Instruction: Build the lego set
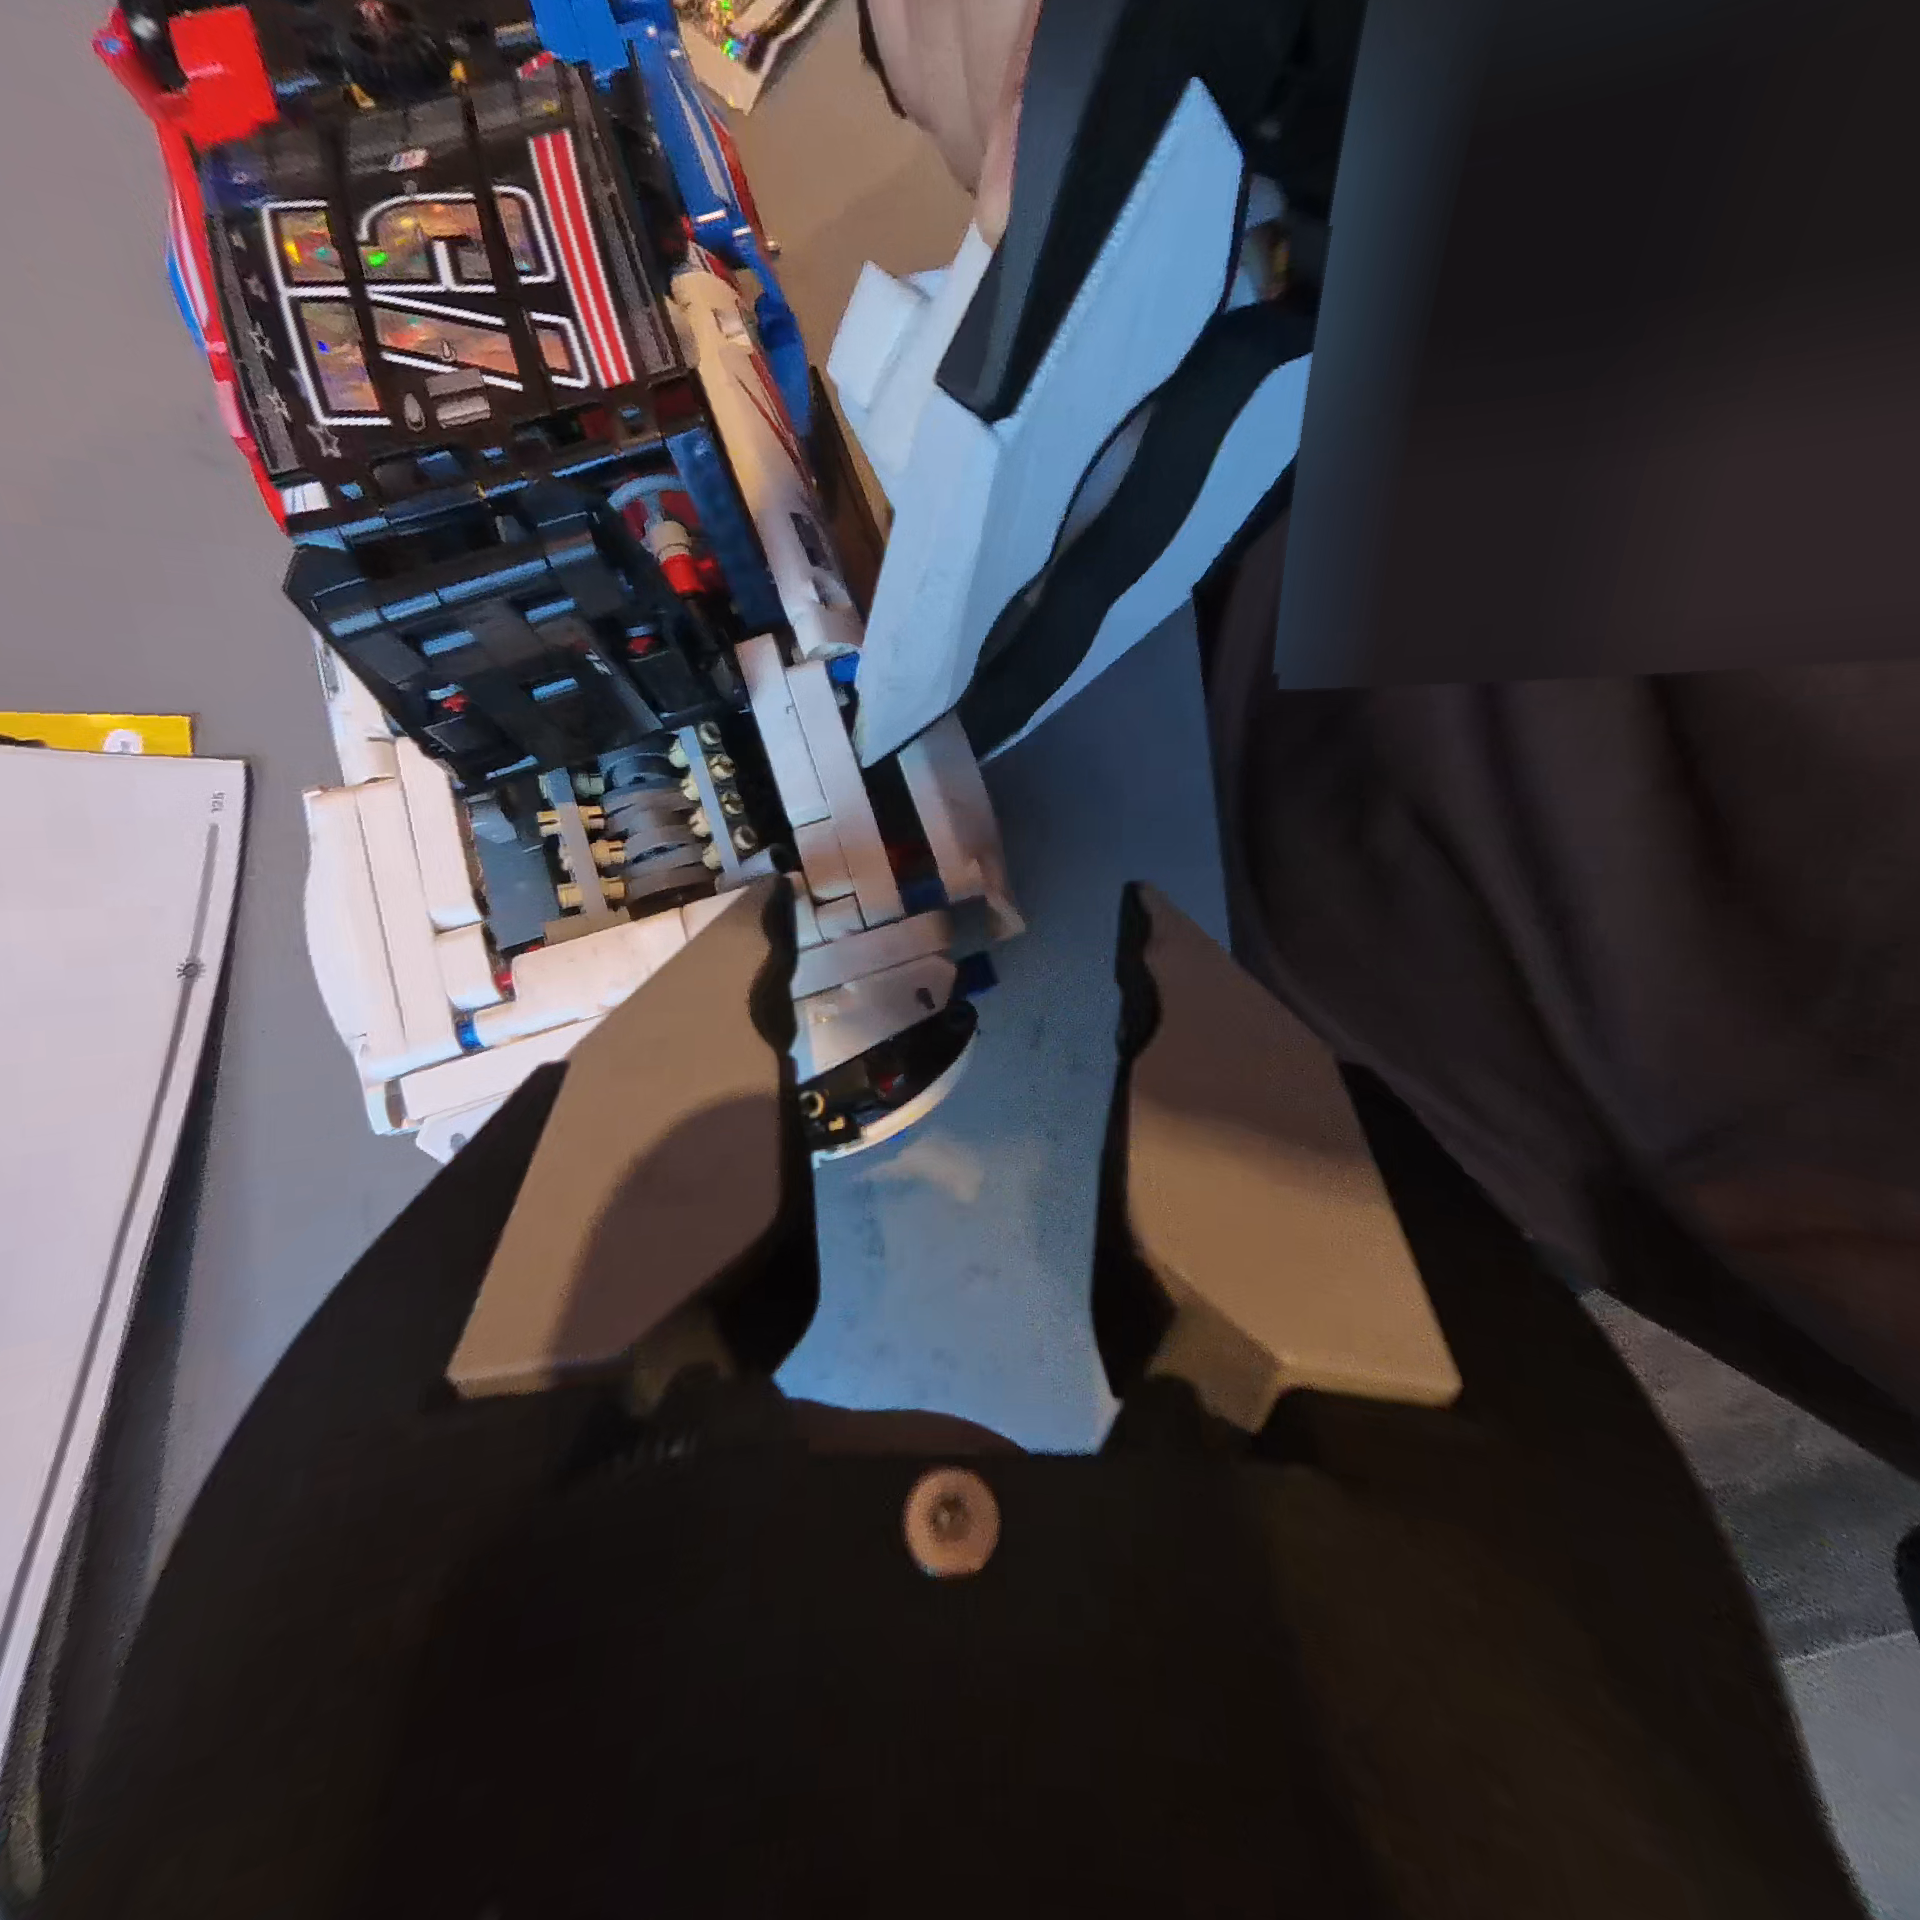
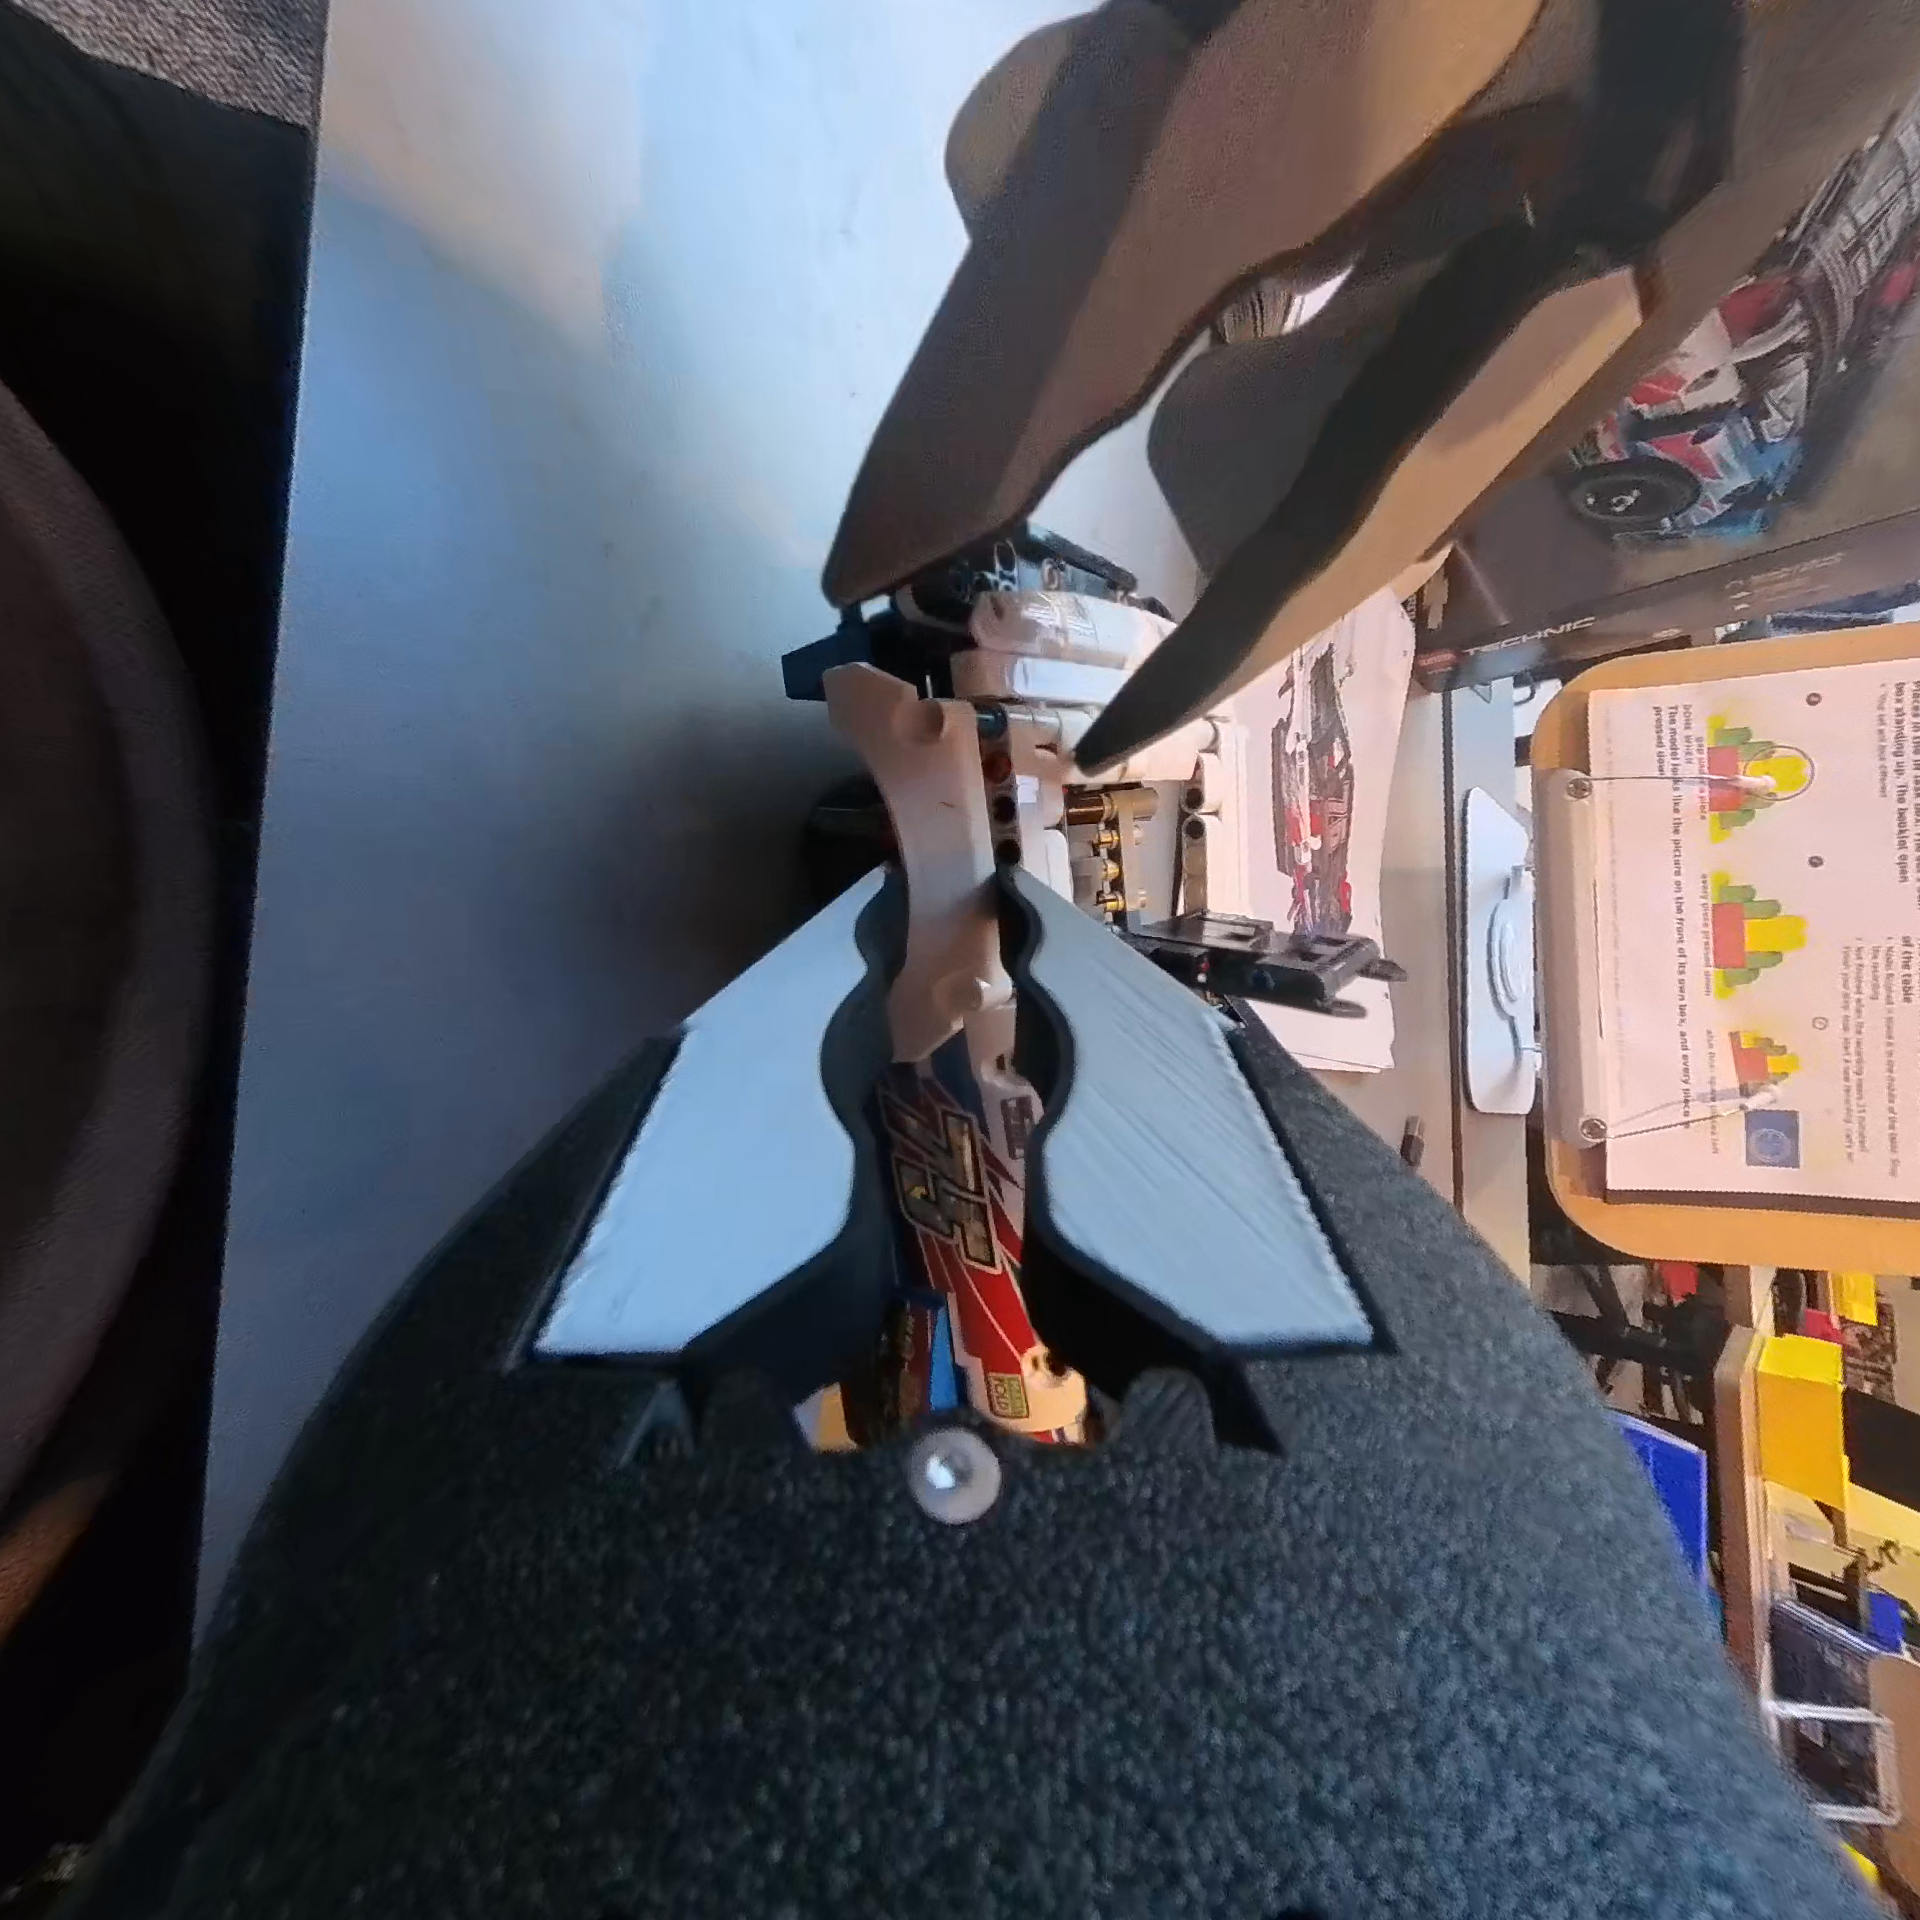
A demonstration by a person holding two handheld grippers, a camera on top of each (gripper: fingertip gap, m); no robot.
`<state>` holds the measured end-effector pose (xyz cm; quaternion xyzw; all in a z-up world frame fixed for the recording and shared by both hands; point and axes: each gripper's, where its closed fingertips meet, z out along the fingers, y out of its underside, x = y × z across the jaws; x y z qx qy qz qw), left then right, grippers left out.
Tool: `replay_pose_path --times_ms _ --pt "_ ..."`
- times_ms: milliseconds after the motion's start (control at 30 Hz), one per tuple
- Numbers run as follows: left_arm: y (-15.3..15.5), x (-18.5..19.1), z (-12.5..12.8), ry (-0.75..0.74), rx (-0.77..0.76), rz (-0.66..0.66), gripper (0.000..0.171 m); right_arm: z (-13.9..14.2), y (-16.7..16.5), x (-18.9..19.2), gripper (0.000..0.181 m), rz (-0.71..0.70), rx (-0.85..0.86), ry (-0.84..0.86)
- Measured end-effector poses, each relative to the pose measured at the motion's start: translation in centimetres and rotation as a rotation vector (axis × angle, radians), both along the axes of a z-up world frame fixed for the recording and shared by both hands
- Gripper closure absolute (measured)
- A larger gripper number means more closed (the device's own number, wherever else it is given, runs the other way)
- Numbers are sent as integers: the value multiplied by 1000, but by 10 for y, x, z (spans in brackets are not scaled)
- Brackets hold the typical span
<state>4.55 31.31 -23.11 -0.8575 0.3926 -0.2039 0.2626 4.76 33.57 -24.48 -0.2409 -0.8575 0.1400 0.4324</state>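
Right gripper [image 2: 951, 935] clamped a white panel [image 2: 940, 831] at frame centre against the car [image 1: 499, 436]; left gripper [image 1: 951, 935] stood open, empty. Fitting step; pins need aligning next.

The setting appears to be an indoor hobby or data-collection workstation rather than a home kitchen or shop. Evidence: a grey tabletop [image 1: 987, 1195] carrying an open instruction booklet [image 1: 94, 1039]; a product box [image 2: 1704, 488] printed with a race car; a wooden clipboard [image 2: 1558, 935] holding an illustrated instruction sheet [image 2: 1756, 935]; and bins of coloured parts [image 2: 1808, 1392], blurred at the frame edge.
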Motion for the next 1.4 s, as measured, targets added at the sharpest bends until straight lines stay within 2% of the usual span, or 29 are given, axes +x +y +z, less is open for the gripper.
replay_pose_path --times_ms 100,167,267,367,833,967,1067,1267,1400 --pt "11 -4 -2 -25 -5 64 129 0 0 -1 164 -6 0 -9" --pt "12 0 -3 -26 -8 64 134 0 1 -1 164 -14 0 -19" --pt "11 1 -6 39 32 55 131 0 1 0 164 -39 -3 -37" --pt "13 -1 -8 87 60 66 136 0 1 0 164 -55 -8 -50" --pt "13 -4 -10 42 57 63 140 -1 2 -2 164 -118 -21 -34" --pt "13 -4 -11 8 35 74 144 -1 3 -4 165 -139 21 64" --pt "14 -3 -11 41 48 43 143 -2 3 -4 165 -144 15 120" --pt "14 -6 -11 26 34 58 144 -1 3 -6 165 -132 29 62" --pt "18 -5 -8 25 44 71 143 0 5 -7 165 -133 34 87"
